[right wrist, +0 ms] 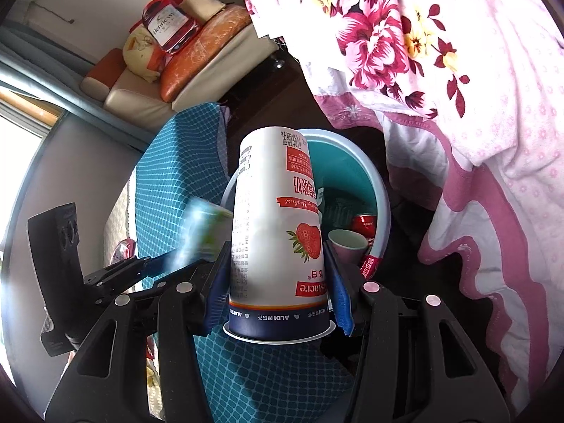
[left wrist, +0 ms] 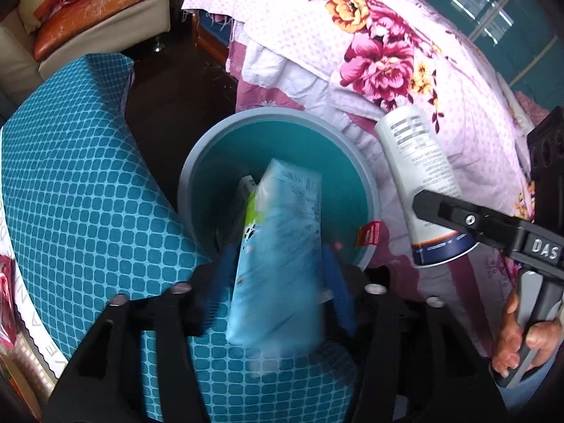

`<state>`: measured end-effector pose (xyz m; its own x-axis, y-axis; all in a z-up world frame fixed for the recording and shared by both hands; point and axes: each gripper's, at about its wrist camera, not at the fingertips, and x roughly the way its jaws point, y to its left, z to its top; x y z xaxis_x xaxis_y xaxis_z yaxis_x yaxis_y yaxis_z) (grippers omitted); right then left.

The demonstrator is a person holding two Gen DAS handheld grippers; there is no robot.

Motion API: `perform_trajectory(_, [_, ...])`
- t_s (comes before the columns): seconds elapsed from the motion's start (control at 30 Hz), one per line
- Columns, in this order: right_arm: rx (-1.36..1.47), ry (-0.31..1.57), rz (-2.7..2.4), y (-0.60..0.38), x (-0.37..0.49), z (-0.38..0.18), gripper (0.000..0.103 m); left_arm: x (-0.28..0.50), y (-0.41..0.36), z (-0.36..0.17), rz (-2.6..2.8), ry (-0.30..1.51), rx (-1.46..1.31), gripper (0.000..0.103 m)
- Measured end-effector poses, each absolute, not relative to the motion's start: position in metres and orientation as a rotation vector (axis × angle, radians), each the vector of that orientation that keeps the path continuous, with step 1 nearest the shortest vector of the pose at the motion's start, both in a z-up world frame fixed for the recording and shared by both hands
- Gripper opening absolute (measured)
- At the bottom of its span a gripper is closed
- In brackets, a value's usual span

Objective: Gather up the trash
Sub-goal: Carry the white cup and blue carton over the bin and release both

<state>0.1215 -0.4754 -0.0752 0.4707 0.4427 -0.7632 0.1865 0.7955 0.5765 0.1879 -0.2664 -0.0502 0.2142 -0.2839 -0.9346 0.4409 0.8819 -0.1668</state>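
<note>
1. The light-blue carton (left wrist: 278,253) sits between the blue fingers (left wrist: 220,278) of the left gripper (left wrist: 276,275), which are clenched on its two sides. It is blurred in the left wrist view and points into the mouth of the bin.
2. The yogurt cup (right wrist: 278,239) is white with a red strawberry and a dark blue band. It is held upside down, with its rim toward the camera. The right gripper (right wrist: 278,282) grasps it, with one blue finger (right wrist: 338,292) pressed on each side.
3. In the left wrist view the same yogurt cup (left wrist: 423,183) hangs to the right of the bin, over the bed cover.
4. The round bin (left wrist: 197,176) has a grey rim and a teal inside. It stands on the dark floor (left wrist: 179,105), just beside the blue patterned cushion (left wrist: 70,190) and close to the bed.
5. Inside the bin (right wrist: 382,218) lie a small pink cup (right wrist: 347,243) with its opening up and a red package (right wrist: 365,224). A red label (right wrist: 370,264) hangs over the rim.
6. The flowered bed cover (left wrist: 405,46) is pink and white and falls down to the right of the bin.
7. Farther away stands a sofa (right wrist: 141,95) with an orange cushion (right wrist: 208,46) and a red Hennessy box (right wrist: 169,26) on top.
8. The person's right hand (left wrist: 525,335) grips the handle of the right gripper at the edge of the left wrist view.
</note>
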Motion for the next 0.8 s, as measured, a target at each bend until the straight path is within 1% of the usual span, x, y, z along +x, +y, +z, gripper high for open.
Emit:
perform_trajectory(0.03, [0.663,1.092,0.171,-0.475,0.122,-0.076,0.048,0.186,-0.265,-0.049,-0.496,1.244,0.144,0.076])
perform_trajectory(0.07, [0.661,1.096,0.17,-0.474,0.122,-0.076,0.048,0.185,-0.263,-0.047,-0.489,1.23,0.141,0.078])
perform_trajectory(0.27, [0.648,1.105,0.163,-0.468,0.126,-0.077,0.048,0.176,-0.247,-0.039,-0.478,1.208,0.094,0.081])
perform_trajectory(0.33, [0.641,1.108,0.161,-0.466,0.127,-0.076,0.048,0.171,-0.242,-0.037,-0.475,1.199,0.086,0.089])
perform_trajectory(0.7, [0.609,1.136,0.149,-0.448,0.135,-0.076,0.048,0.158,-0.221,-0.036,-0.473,1.198,0.058,0.09])
perform_trajectory(0.77, [0.604,1.14,0.142,-0.446,0.136,-0.076,0.049,0.158,-0.218,-0.036,-0.473,1.196,0.049,0.09])
perform_trajectory(0.8, [0.608,1.142,0.138,-0.444,0.137,-0.076,0.051,0.158,-0.215,-0.036,-0.473,1.196,0.043,0.09])
